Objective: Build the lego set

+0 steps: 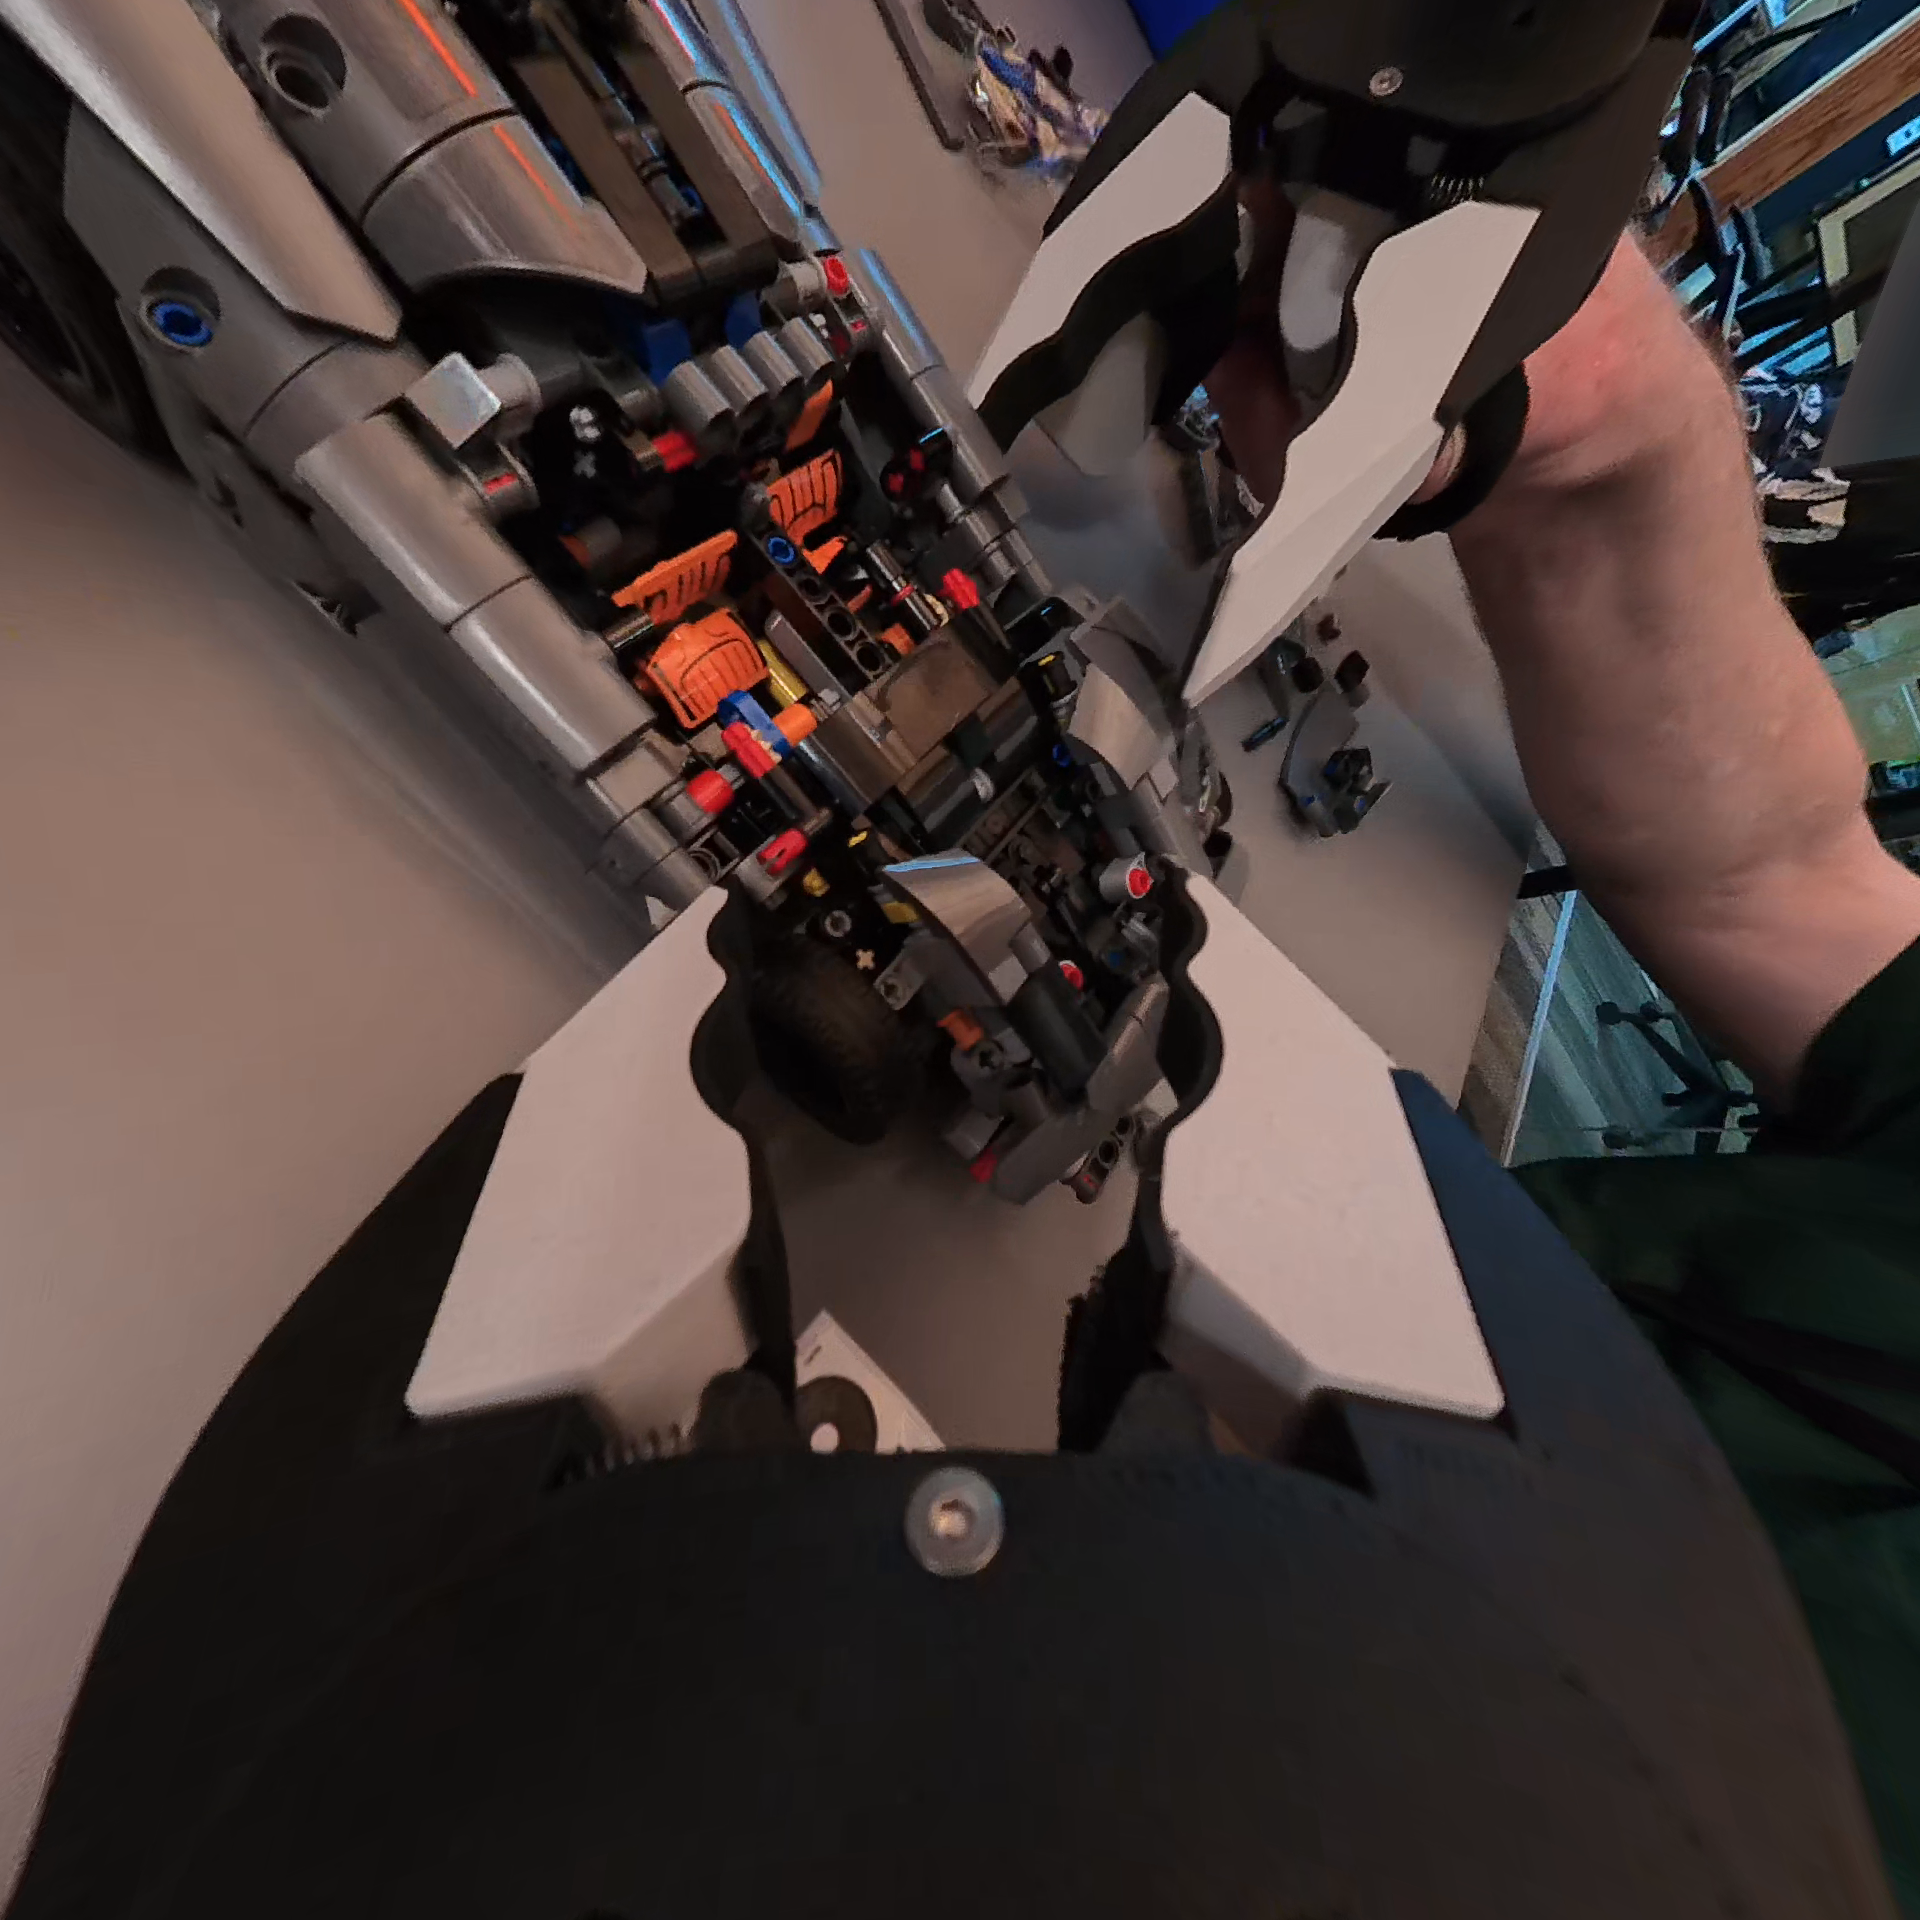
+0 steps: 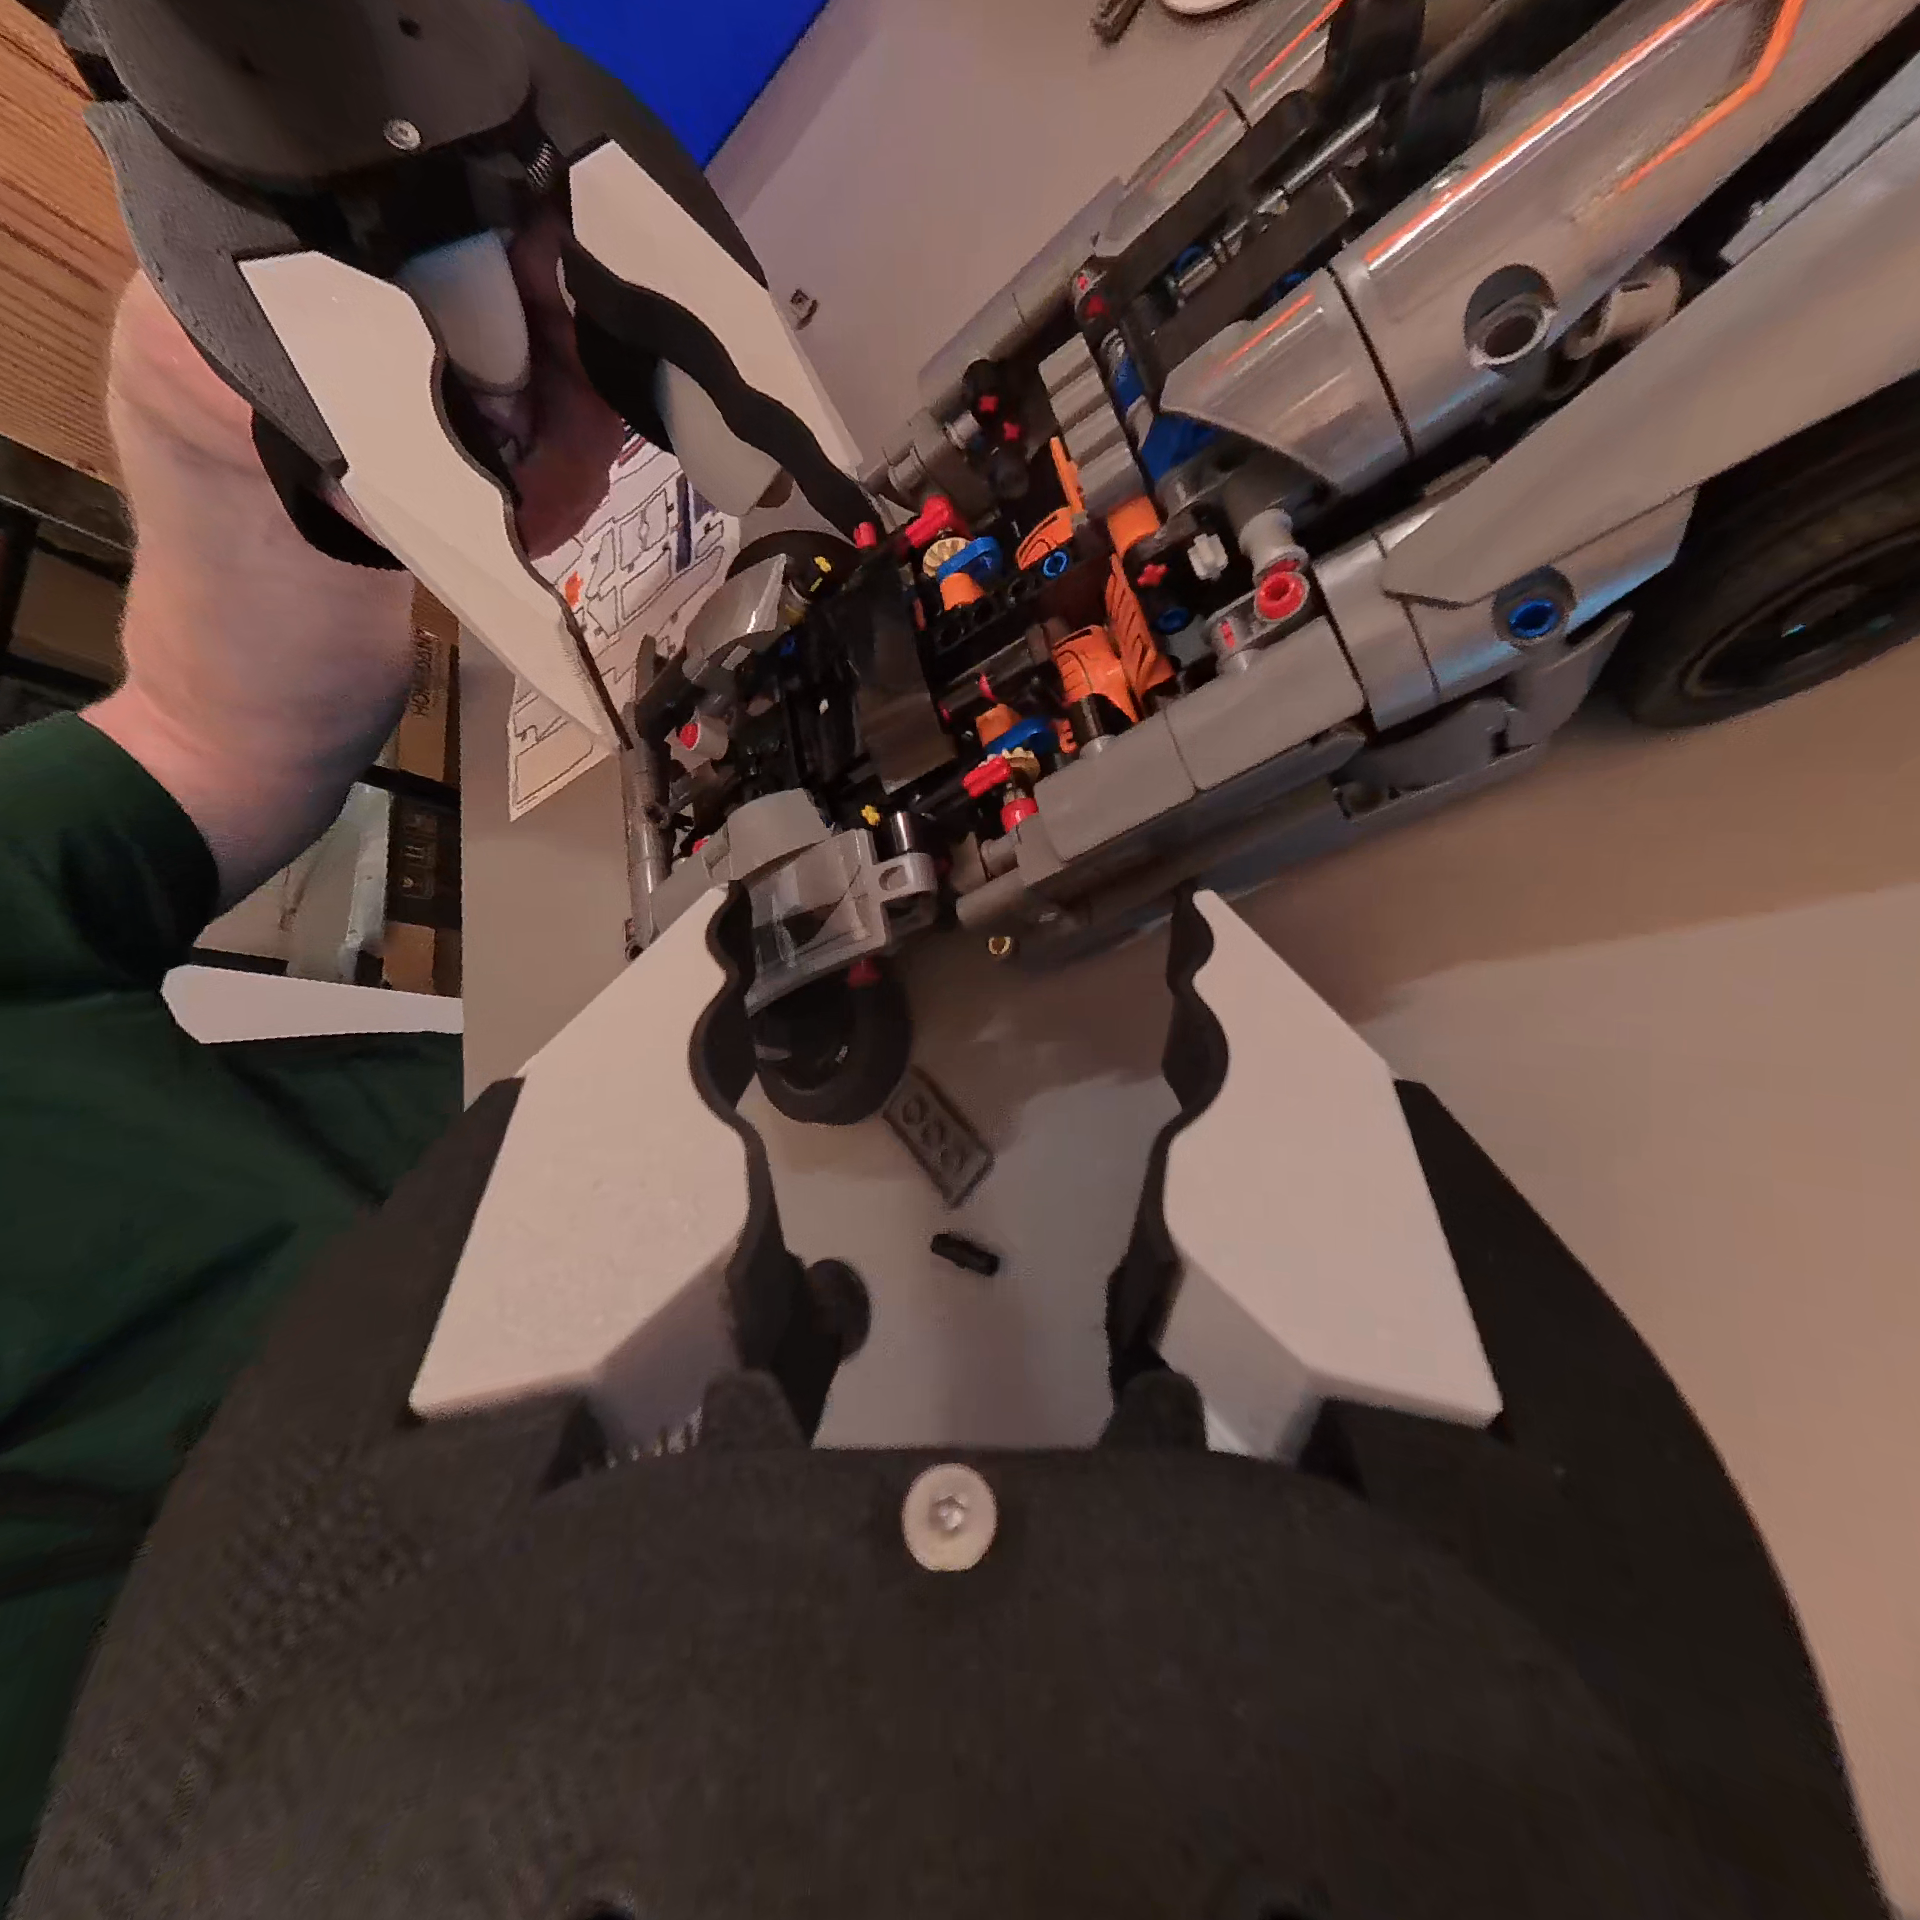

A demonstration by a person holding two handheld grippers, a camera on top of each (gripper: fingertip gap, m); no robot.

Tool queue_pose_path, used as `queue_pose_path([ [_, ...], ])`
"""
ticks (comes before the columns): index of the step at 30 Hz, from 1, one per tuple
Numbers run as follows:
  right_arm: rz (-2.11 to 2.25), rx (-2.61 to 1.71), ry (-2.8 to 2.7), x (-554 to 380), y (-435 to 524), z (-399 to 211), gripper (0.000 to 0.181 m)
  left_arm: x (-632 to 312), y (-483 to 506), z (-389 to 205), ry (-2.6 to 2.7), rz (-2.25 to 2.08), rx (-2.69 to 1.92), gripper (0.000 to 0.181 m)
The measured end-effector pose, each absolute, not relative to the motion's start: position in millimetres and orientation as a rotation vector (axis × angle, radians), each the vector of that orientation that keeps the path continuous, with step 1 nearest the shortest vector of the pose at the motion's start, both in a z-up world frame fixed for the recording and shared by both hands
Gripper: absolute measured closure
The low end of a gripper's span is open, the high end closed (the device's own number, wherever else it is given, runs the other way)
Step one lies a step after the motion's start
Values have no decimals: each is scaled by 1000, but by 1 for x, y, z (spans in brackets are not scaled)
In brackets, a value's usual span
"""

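While the grey lego car (image 1: 727, 623) lies on the pale worktop (image 2: 1558, 1039) with its orange-and-black insides exposed, the left claw (image 1: 951, 904) spreads open around its small-wheeled end. Right claw (image 2: 951, 904) is open too, empty, just short of the same end. A dark grey plate (image 2: 935, 1138) and a black pin (image 2: 964, 1254) lie loose between its fingers.
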State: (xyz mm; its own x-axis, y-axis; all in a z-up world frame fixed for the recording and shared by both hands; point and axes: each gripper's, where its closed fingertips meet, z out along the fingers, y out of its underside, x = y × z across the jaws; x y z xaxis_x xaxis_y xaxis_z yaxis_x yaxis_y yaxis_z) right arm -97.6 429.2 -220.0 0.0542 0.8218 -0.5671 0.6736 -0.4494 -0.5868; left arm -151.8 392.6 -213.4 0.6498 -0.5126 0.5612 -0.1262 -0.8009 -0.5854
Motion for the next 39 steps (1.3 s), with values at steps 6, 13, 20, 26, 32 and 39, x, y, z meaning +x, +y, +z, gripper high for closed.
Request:
queue_pose_path([
  [6,1354,-2166,-1521,-96,453,-216,96,-142,409,-209,492,-1049,-2352,105],
  [13,1346,-2175,-1490,-89,482,-218,101,-118,420,-207,505,-1095,-2325,114],
  [20,1382,-2171,-1452,-87,495,-215,101,-111,428,-206,499,-1106,-2316,114],
  [26,1206,-2111,-1502,-50,485,-208,107,-130,409,-208,681,-901,-2269,104],
  [32,996,-2061,-1548,-12,456,-215,116,-154,408,-227,1008,-386,-2178,111],
  [39,923,-2110,-1611,-9,437,-248,117,-142,418,-246,1060,-377,-2176,125],
])
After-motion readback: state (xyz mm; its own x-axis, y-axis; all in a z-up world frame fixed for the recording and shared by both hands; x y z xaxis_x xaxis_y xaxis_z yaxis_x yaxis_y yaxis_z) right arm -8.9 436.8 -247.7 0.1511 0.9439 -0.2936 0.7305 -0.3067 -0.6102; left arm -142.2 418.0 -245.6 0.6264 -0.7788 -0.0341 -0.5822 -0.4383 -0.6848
